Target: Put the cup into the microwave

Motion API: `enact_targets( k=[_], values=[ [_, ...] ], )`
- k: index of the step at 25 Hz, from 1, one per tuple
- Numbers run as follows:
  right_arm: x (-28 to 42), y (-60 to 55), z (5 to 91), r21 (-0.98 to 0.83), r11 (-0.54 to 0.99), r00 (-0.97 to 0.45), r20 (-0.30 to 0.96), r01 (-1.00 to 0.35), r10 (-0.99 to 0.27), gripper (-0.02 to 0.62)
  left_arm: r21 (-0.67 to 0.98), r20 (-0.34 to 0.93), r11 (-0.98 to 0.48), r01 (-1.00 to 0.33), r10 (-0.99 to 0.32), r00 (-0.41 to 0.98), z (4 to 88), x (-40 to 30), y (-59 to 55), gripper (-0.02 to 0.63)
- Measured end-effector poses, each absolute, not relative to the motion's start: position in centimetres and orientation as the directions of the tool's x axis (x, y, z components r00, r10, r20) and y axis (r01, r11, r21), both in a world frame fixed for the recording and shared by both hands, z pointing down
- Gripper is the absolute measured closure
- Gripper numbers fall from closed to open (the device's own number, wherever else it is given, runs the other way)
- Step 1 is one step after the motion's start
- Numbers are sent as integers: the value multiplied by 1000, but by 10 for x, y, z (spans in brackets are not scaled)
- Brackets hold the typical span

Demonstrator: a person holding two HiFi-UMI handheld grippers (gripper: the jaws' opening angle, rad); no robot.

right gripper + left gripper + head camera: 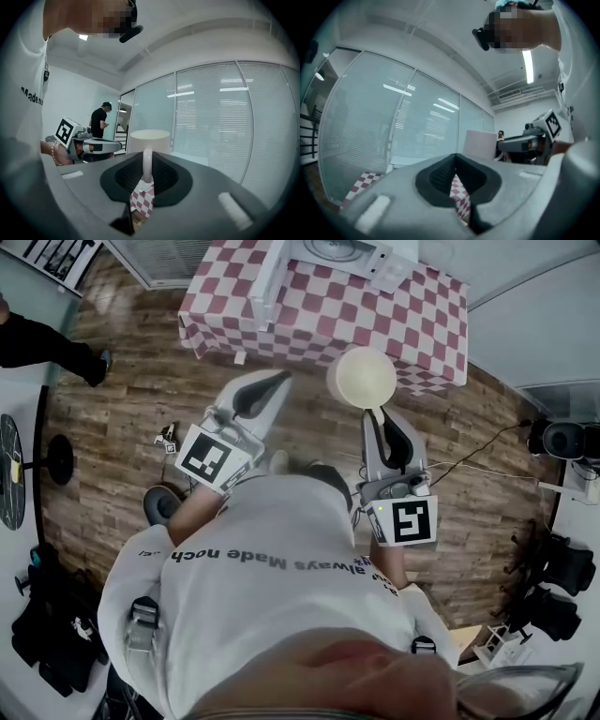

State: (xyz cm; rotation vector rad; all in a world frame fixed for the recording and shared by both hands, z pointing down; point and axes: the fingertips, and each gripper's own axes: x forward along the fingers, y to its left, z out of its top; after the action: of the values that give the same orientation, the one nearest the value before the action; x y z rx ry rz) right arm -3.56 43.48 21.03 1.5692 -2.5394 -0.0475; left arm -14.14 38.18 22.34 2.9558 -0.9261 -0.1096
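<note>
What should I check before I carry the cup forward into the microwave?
1. Grip: the right hand-held gripper is shut on the handle of the cup. Ok.
2. Cup attitude: it sits upright, with the rim level in the right gripper view. Ok.
3. Left hand-held gripper: jaws together with nothing between them, beside the cup and apart from it. Ok.
4. Microwave: its door appears to be swung open. Ok, probably.
5. Microwave cavity free of objects: it is mostly cut off at the top of the head view. Cannot tell.
6. Path over the table: no object shows on the cloth ahead of the cup. Ok.
</note>
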Motion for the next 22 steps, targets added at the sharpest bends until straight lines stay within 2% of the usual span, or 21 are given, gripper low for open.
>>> enact_targets(
  k=[12,22],
  values=[
    [-64,414,217,121,433,-421,115,-893,-900,553,77,-42,-819,-569,-573,819,242,-174,358,603],
    [-42,373,222,109,435,-423,117,-894,-898,554,68,-45,-830,-554,-558,829,237,-150,320,603]
  ],
)
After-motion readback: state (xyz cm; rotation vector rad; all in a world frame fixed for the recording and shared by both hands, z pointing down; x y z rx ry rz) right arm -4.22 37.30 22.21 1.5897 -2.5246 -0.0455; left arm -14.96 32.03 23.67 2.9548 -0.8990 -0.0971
